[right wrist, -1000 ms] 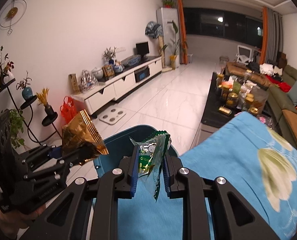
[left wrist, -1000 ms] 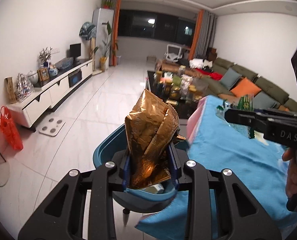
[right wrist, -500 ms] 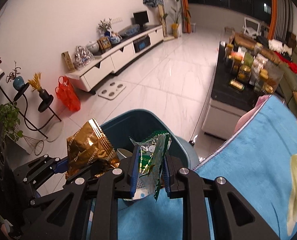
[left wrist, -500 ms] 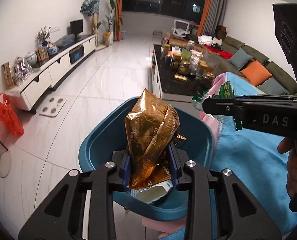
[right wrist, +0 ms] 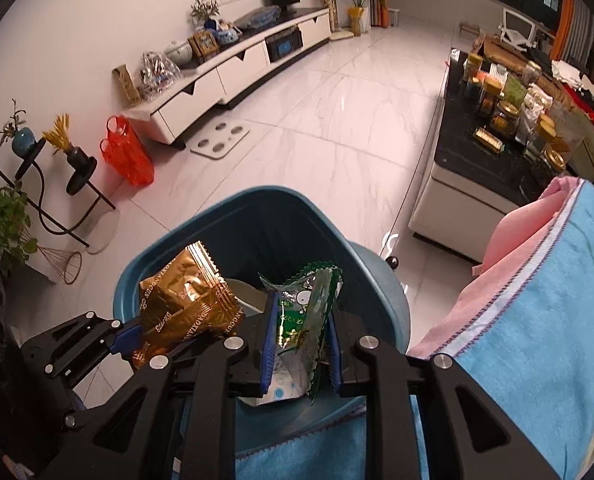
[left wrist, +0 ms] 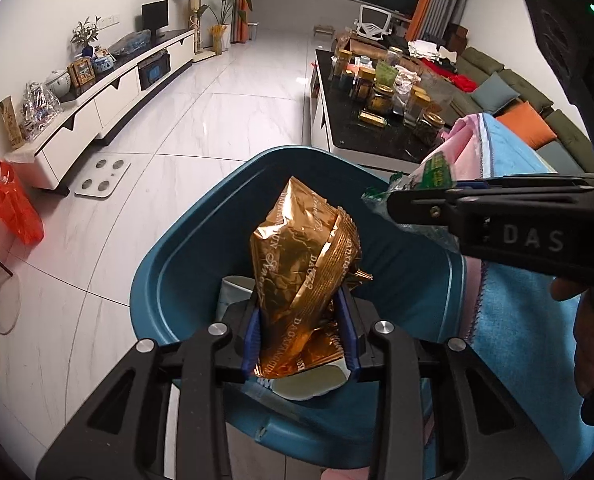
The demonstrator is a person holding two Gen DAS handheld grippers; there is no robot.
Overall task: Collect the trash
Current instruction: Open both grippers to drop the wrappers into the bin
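My left gripper (left wrist: 302, 328) is shut on a crumpled gold foil snack bag (left wrist: 303, 268) and holds it over the open blue trash bin (left wrist: 169, 264). My right gripper (right wrist: 299, 336) is shut on a green and clear wrapper (right wrist: 303, 312), also over the bin (right wrist: 257, 216). The gold bag shows in the right wrist view (right wrist: 185, 296), left of the green wrapper. The green wrapper shows in the left wrist view (left wrist: 433, 170) at the bin's right rim. White paper cups (left wrist: 233, 292) lie inside the bin.
A table with a blue cloth (right wrist: 537, 300) with a pink edge lies right of the bin. A black coffee table (left wrist: 377, 128) with jars stands beyond. A white TV cabinet (left wrist: 109, 96), a floor scale (left wrist: 103, 174) and an orange bag (left wrist: 15, 208) are at the left.
Both grippers have moved forward and tilted down, from above the blue cloth to over the bin's opening. Each still holds its wrapper.
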